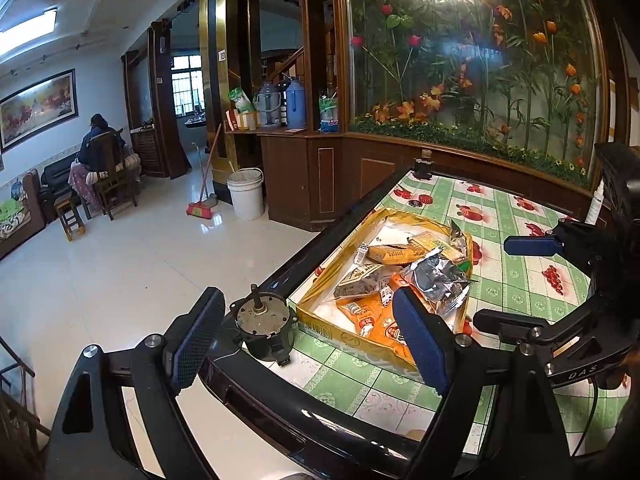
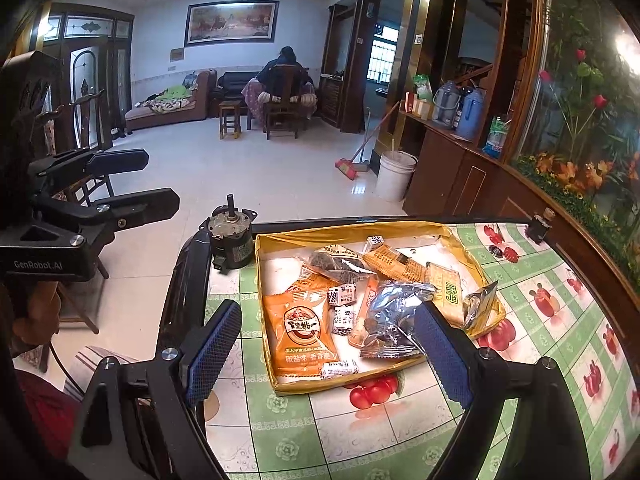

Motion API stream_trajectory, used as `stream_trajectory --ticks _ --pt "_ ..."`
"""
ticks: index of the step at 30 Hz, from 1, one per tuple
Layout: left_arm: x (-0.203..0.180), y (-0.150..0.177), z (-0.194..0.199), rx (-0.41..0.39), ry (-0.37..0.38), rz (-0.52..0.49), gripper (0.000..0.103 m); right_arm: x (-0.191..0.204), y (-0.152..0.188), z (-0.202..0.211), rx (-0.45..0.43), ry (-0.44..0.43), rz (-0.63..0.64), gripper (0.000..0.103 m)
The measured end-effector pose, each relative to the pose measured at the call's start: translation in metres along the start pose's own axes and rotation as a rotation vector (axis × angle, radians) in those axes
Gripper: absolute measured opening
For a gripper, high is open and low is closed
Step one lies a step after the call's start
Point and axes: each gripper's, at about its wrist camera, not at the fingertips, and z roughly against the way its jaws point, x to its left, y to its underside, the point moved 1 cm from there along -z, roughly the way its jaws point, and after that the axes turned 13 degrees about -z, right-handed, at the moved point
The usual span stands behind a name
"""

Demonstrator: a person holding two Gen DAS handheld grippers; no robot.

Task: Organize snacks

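A shallow yellow cardboard tray (image 2: 267, 344) (image 1: 320, 326) sits on the green-tiled table and holds several snack packets. Among them are a large orange packet (image 2: 301, 334) (image 1: 370, 312), a crumpled silver packet (image 2: 390, 316) (image 1: 438, 276), a yellow-brown packet (image 2: 394, 264) (image 1: 394, 254) and small white candies (image 2: 342, 294). My right gripper (image 2: 332, 354) is open and empty, hovering just above the tray's near edge. My left gripper (image 1: 308, 340) is open and empty, above the table corner beside the tray. Each gripper shows in the other's view, the right one (image 1: 516, 280) and the left one (image 2: 154, 182).
A small electric motor (image 1: 262, 326) (image 2: 232, 242) stands on the table corner next to the tray. A small dark bottle (image 2: 540, 224) stands at the table's far side. The table's black rim (image 1: 280, 396) borders open floor. A glass flower panel (image 1: 480, 60) lies behind.
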Motion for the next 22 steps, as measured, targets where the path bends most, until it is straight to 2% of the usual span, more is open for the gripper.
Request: stream_trajectory --ticks 11,15,22 --pt "0.0054 -0.0030 0.0013 -0.015 -0.002 0.003 0.087 -0.0003 -0.0047 0.0025 -0.007 -0.002 0.012 0.089" --pt "-0.0014 -0.0037 0.0046 -0.042 -0.023 -0.029 0.087 -0.0003 -0.0050 0.0028 -0.005 -0.002 0.012 0.089" --pt "-0.0019 -0.0065 0.0022 -0.020 0.036 -0.006 0.087 0.0012 -0.0048 0.0038 0.001 -0.012 0.015 0.089"
